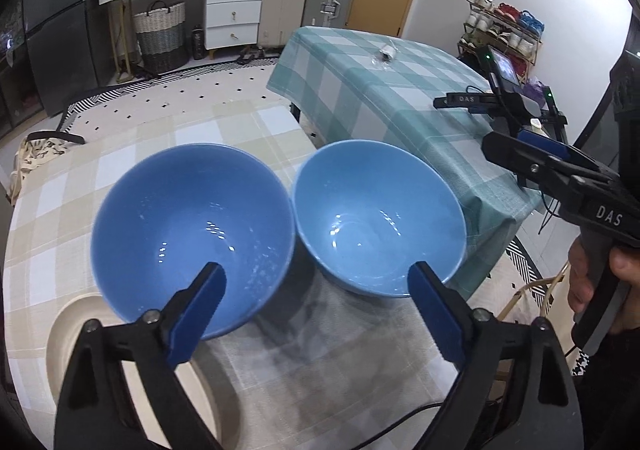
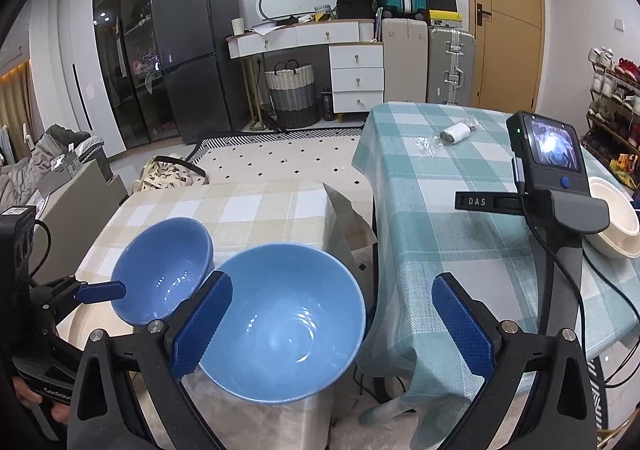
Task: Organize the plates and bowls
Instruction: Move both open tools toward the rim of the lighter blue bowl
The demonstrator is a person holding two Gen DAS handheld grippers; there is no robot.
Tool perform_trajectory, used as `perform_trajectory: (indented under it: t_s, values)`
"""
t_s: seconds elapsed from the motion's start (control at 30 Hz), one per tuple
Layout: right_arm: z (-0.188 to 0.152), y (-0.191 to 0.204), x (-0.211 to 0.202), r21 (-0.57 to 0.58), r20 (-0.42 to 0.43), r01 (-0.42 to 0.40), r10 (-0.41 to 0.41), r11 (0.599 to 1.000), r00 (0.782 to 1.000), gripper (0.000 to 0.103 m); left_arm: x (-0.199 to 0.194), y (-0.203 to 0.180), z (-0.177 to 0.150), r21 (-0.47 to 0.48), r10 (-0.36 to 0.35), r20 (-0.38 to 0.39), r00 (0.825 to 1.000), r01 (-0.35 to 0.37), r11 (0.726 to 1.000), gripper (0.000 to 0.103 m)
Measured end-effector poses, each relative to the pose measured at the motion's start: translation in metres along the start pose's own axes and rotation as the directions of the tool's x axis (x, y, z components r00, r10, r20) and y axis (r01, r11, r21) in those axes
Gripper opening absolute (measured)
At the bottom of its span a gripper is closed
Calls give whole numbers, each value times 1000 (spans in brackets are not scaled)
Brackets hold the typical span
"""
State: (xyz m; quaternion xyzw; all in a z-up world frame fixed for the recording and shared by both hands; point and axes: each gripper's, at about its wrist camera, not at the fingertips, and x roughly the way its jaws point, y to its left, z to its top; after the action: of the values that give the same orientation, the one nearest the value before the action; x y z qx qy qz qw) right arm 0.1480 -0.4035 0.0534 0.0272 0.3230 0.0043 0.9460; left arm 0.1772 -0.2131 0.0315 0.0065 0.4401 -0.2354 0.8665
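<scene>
Left gripper (image 1: 316, 282) is spread wide, nothing between its pads, hovering above the near edge of the beige checked table (image 1: 120, 153). Right gripper (image 2: 332, 314) is likewise wide open and empty, above the near right corner of that table.

2 blue bowls sit side by side there, rims touching or very nearly. The left bowl (image 1: 192, 234) rests partly on a cream plate (image 1: 68, 334); from the right wrist it looks tipped, seemingly propped on the plate's rim. The right bowl (image 1: 380, 219) sits at the table's right edge, beside the teal-clothed table (image 1: 400, 97). A white dish (image 2: 616, 226) lies at that table's right side; a tripod-mounted screen (image 2: 552, 149) stands just left of it.

Likely step: nest 1 bowl into the other.

- Pinch the wall of the rim, 1 pad inside, 1 outside. Glazed surface looks slippery, so close firmly.
- Take the right bowl at its near rim; the right gripper is best placed.
- Lift straight up before moving left, or the rims knock.
- Left bowl may rock on the plate; steady it with the left gripper.
- Lower centered, release only once seated.
</scene>
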Motion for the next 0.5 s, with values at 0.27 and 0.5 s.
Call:
perform_trajectory:
  t_s: [0.27,0.5]
  values:
    - [-10,-7,12,-8,-25,-15,14,1000,1000,101,11,-7,2,-24,-56,-34,998,55,998,64]
    - [-14,-11,31,-16,-71,-24,23,1000,997,80,22,-11,1,-28,-70,-68,995,68,997,56]
